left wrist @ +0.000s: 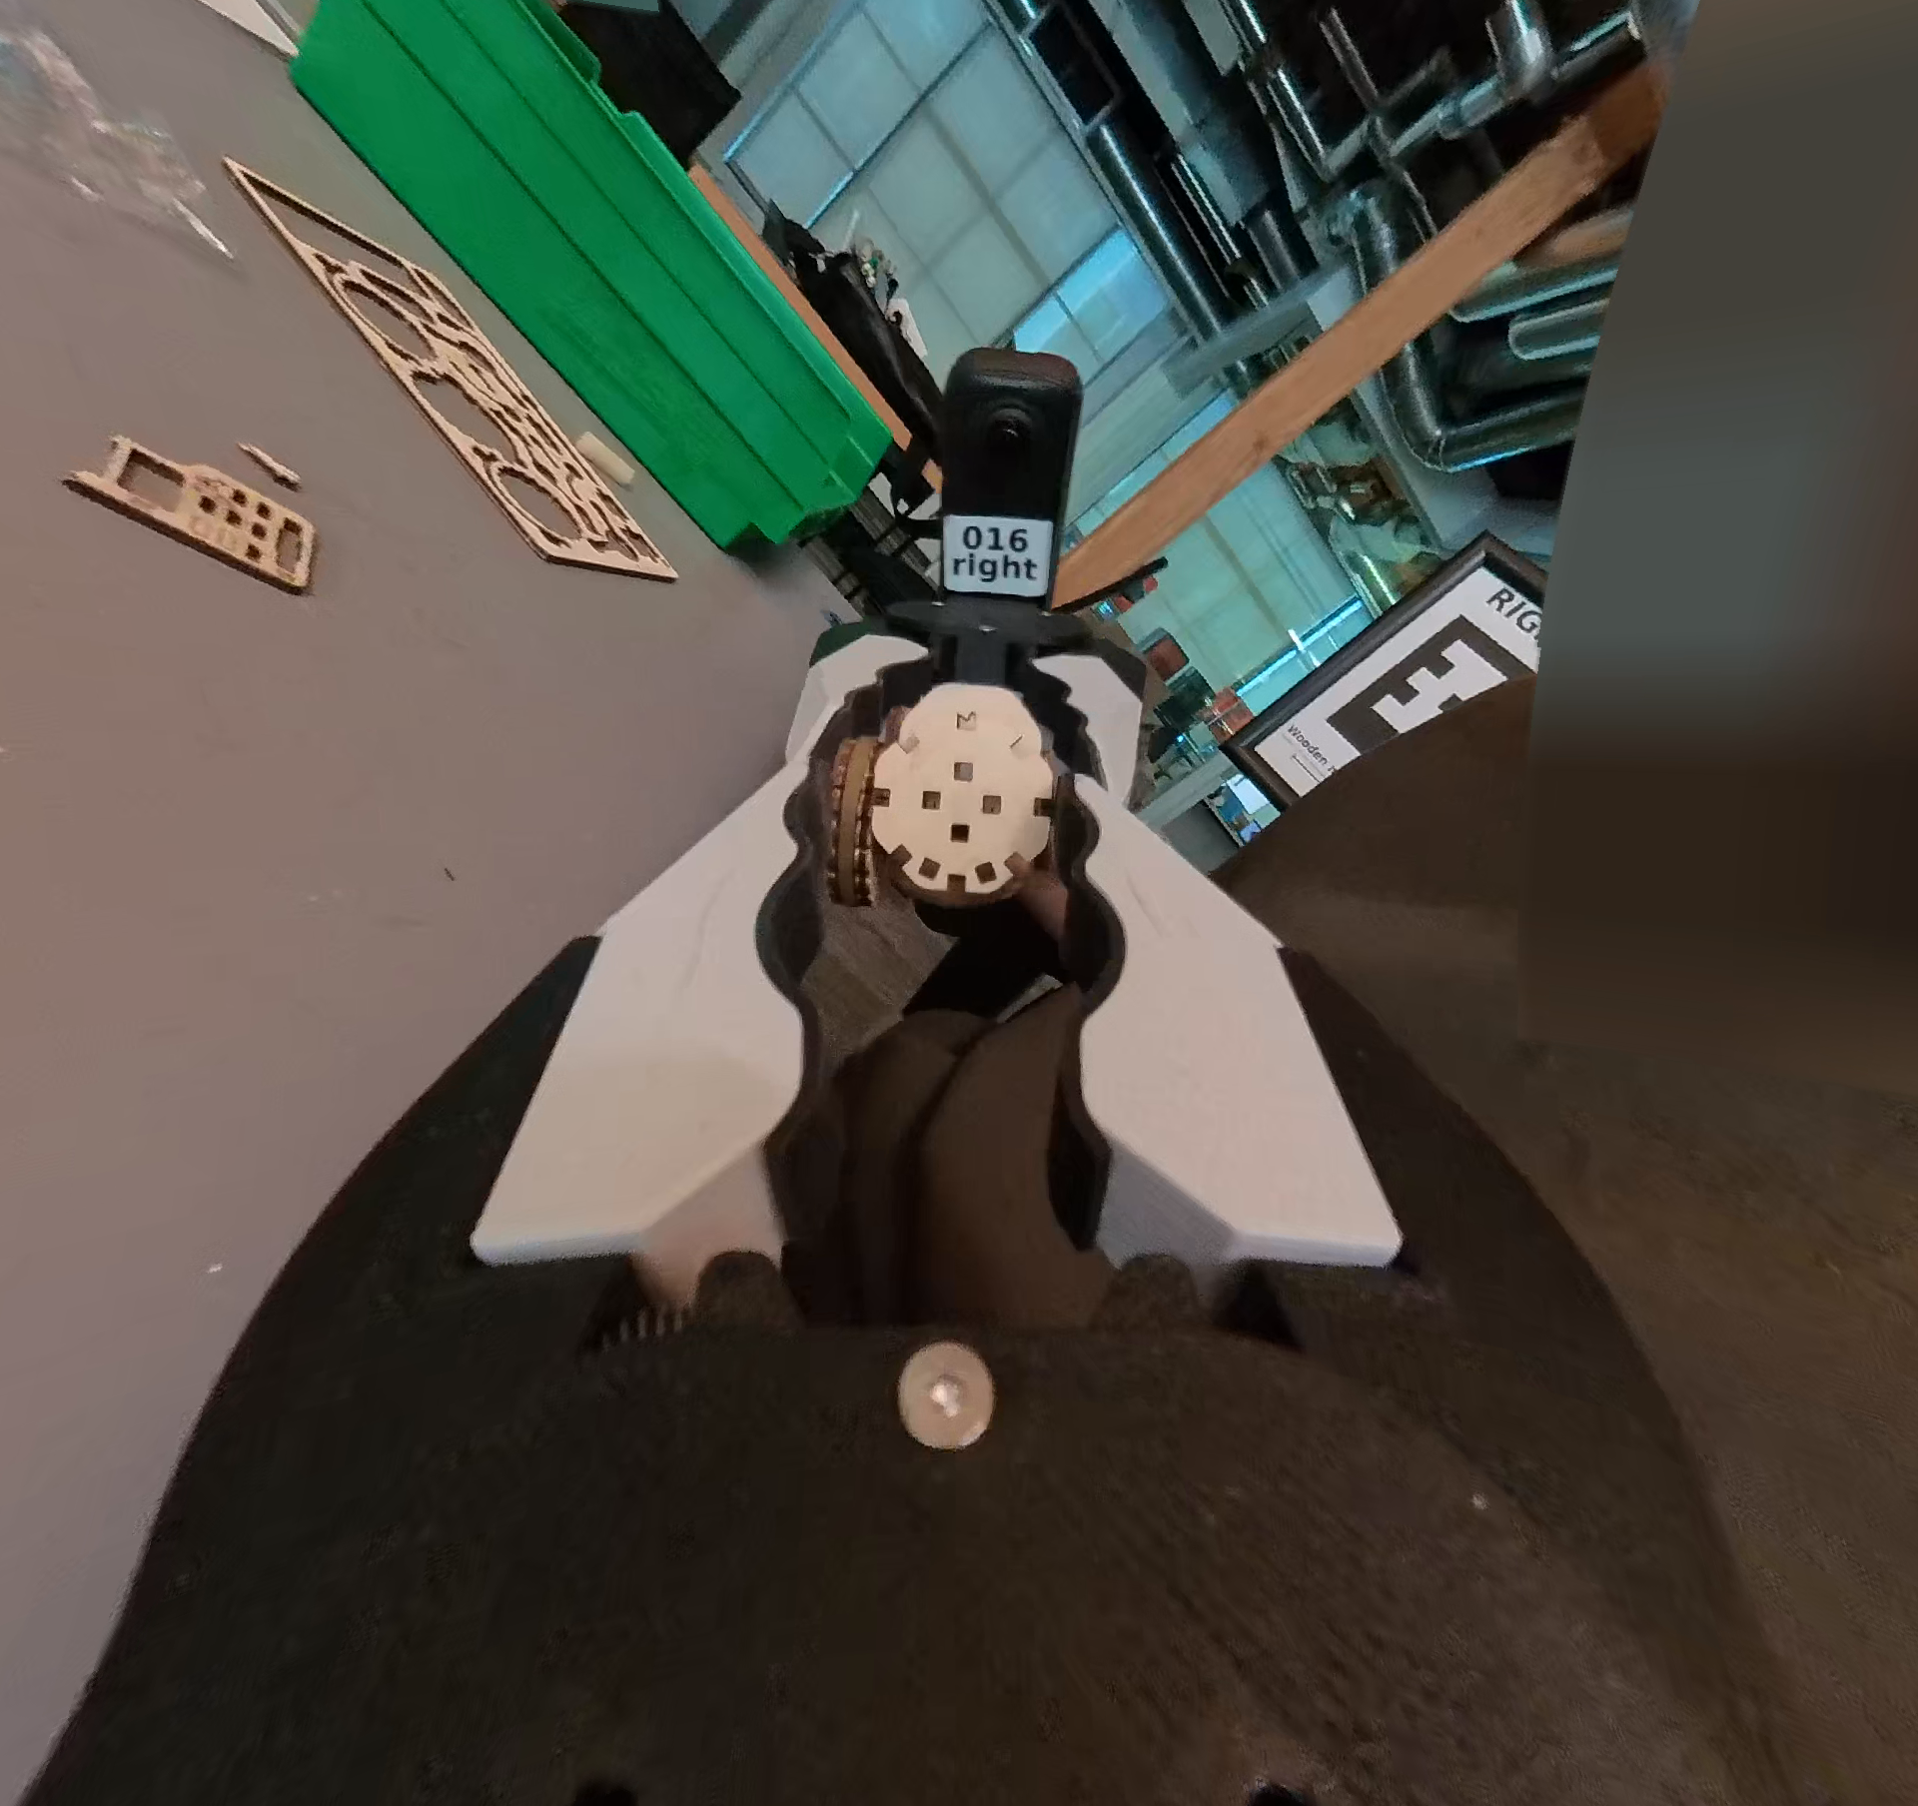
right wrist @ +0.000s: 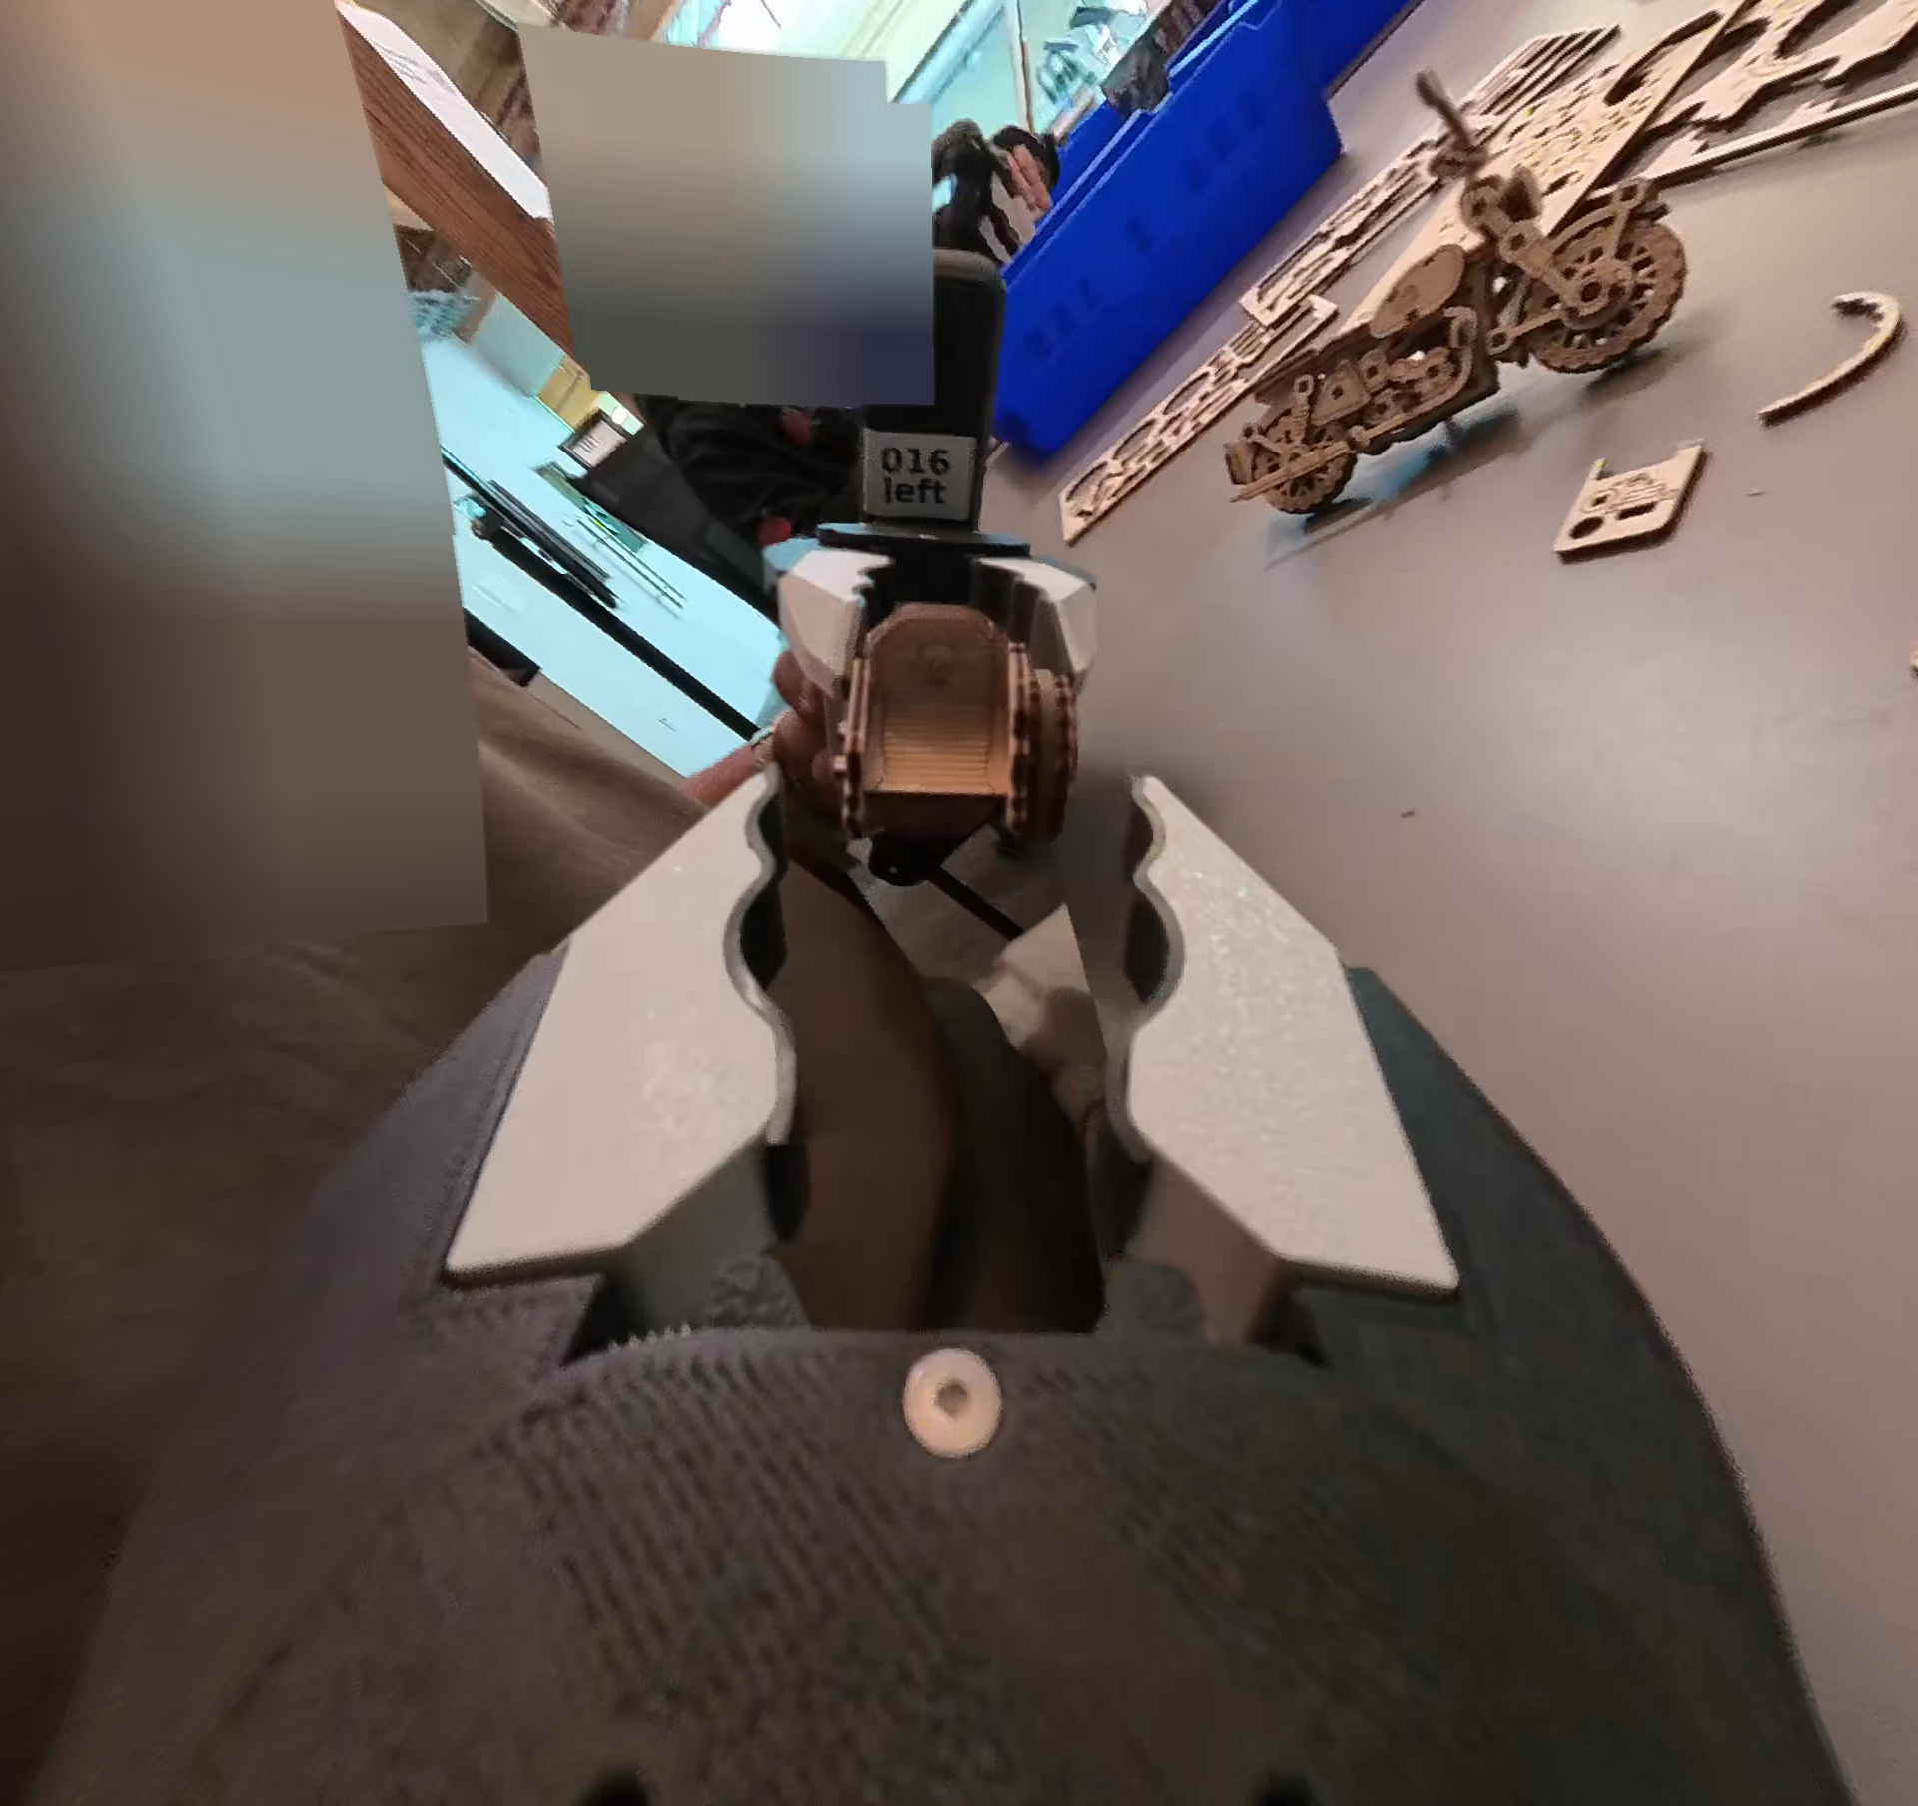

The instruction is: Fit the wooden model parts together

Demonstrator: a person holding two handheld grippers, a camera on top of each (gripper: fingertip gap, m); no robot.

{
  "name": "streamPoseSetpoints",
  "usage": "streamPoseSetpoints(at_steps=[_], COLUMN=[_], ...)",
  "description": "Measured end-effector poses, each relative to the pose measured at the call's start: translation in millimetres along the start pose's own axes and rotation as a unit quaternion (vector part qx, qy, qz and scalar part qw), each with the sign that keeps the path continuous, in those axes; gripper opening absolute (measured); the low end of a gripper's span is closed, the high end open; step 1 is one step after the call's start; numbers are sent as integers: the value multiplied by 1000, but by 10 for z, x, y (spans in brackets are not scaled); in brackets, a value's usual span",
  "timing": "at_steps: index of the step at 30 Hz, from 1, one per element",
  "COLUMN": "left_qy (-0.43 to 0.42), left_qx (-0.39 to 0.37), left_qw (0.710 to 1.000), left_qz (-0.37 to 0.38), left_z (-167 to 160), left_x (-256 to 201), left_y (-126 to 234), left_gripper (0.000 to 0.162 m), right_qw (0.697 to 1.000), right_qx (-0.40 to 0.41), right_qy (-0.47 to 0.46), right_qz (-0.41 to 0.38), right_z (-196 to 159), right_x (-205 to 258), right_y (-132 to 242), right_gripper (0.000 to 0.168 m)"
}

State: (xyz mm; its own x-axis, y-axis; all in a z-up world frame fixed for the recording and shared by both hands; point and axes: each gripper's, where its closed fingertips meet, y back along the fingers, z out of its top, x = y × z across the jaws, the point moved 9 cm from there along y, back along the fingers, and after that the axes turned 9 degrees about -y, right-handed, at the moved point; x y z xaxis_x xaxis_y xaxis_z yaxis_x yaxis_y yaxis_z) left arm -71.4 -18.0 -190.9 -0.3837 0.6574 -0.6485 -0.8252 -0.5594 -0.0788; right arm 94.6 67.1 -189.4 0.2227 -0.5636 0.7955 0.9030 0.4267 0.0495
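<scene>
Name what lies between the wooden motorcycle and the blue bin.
Flat cut-out wooden sheets lie on the table there, shown in the right wrist view.

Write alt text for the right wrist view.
The left claw grips a small wooden part ahead of the open right claw. A wooden motorcycle and cut-out sheets sit on the grey table.

Even daylight from background windows (left wrist: pixel 965 148); soft, faint shadows on the grey table (left wrist: pixel 311 822). Strong wide-angle distortion bends the edges; each gripper's near body is blurred, the backgrounds soft.
</scene>
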Motion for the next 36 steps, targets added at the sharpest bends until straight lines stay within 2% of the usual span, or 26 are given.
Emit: streamPoseSetpoints(at_steps=[7, 11, 20, 27, 31, 34, 36], left_qy=[-16, -18, -11, -16, -20, -47, -79], left_qx=[9, -4, -48, -44, -51, -55, -53], left_qw=[1000, 1000, 999, 999, 998, 996, 992], left_qz=[18, 24, 24, 26, 32, 59, 81], left_z=[-12, -6, 12, 5, 33, 62, 68], left_x=[2, -4, -34, -54, -45, -46, -67], left_y=[-16, -24, -33, -52, -15, 27, 36], left_gripper=[39, 40, 40, 41, 53, 47, 33], right_qw=[998, 999, 998, 997, 995, 993, 991], right_qx=[27, -2, -39, -52, -70, -88, -100], right_qy=[41, 33, 42, 52, 58, 58, 59], right_qz=[-50, -38, -35, -32, -45, -58, -72], right_z=[-54, -25, 17, 33, 65, 91, 106], right_x=[-2, 19, 51, 68, 62, 44, 33], right_y=[-56, -46, -75, -37, 12, 72, 104], right_gripper=[55, 47, 46, 45, 45, 45, 45])
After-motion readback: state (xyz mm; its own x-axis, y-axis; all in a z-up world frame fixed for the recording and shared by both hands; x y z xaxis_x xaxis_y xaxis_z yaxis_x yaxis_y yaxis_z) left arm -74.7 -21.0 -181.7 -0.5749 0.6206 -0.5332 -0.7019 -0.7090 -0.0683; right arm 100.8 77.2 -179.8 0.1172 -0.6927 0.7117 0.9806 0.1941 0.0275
